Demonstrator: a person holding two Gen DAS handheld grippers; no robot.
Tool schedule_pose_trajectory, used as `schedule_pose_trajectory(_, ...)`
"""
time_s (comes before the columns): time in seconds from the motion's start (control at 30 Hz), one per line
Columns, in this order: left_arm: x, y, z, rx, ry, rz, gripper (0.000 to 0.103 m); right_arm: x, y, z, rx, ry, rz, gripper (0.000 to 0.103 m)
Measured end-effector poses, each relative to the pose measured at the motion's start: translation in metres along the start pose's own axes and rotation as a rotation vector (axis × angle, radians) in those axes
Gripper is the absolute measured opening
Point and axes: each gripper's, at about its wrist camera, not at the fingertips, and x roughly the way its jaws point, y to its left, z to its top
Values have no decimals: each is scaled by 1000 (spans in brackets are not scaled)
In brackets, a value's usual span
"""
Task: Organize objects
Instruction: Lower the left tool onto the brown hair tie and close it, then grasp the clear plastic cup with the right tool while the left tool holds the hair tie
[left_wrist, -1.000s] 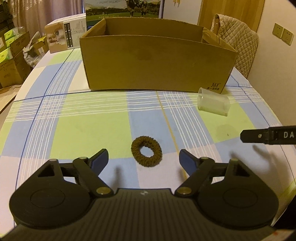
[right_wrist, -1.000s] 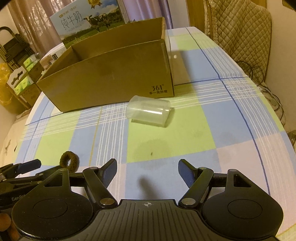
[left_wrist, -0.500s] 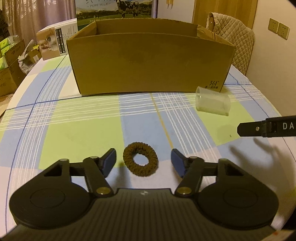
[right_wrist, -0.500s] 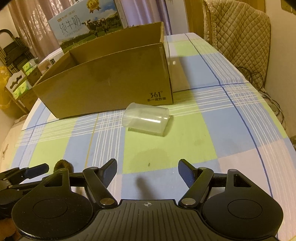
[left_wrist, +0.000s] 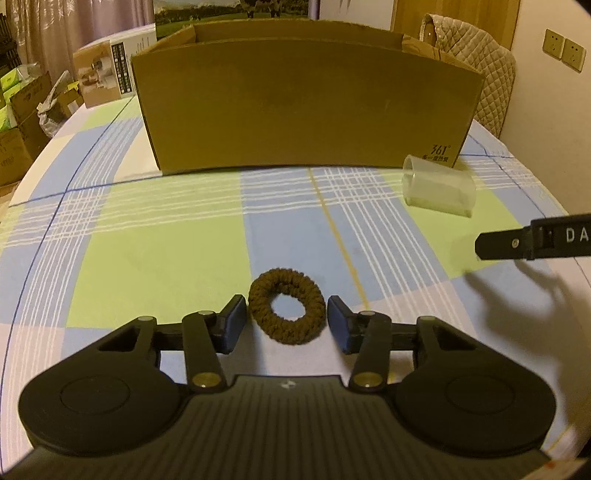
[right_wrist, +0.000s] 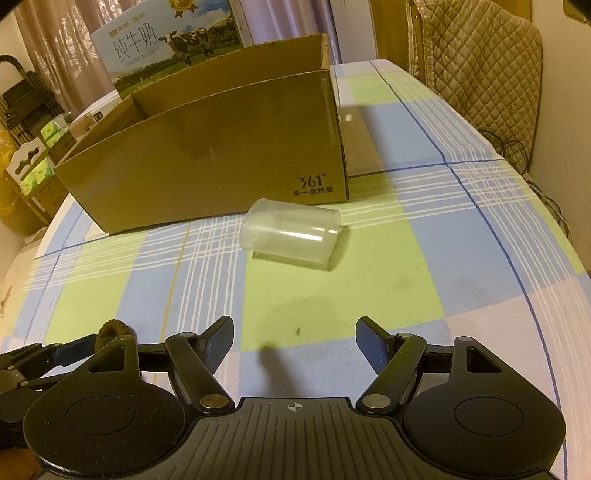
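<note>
A brown knitted hair tie (left_wrist: 286, 282) lies flat on the checked tablecloth (left_wrist: 155, 266). My left gripper (left_wrist: 286, 314) is down at it with the tie between its blue pads. The jaws are closing, and a thin gap still shows on each side. The tie's top (right_wrist: 114, 328) also peeks over the right wrist view's lower left. My right gripper (right_wrist: 295, 332) stands open over bare cloth with nothing between its fingers; one of its fingers (left_wrist: 517, 243) reaches in from the right. A clear plastic cup (right_wrist: 291, 236) lies on its side ahead of it, in front of the open cardboard box (left_wrist: 306, 107).
Behind the cardboard box stands a milk carton case (right_wrist: 166, 44), and a white box (left_wrist: 107, 74) sits at the back left. A quilted chair back (right_wrist: 476, 66) rises past the table's right edge. Stacked cartons (left_wrist: 14, 122) stand off the table's left side.
The left gripper has sunk toward the table and its jaws have narrowed from wide apart to just outside the hair tie. The right gripper has hardly moved.
</note>
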Motion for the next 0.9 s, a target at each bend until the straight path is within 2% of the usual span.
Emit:
schedule_pose_trajectory(0.13, 0, 0, 0, 7, -6, -1, 38, 2, 1, 1, -2, -2, -4, 70)
schedule_pose_trajectory(0.27, -1, 1, 2, 14, -2, 6, 16, 3, 3, 3, -15, -17, -13, 70)
schedule_pose_trajectory(0.9, 2, 16, 32, -3, -39, 1, 15, 36, 19, 40, -54, -108, -16, 71)
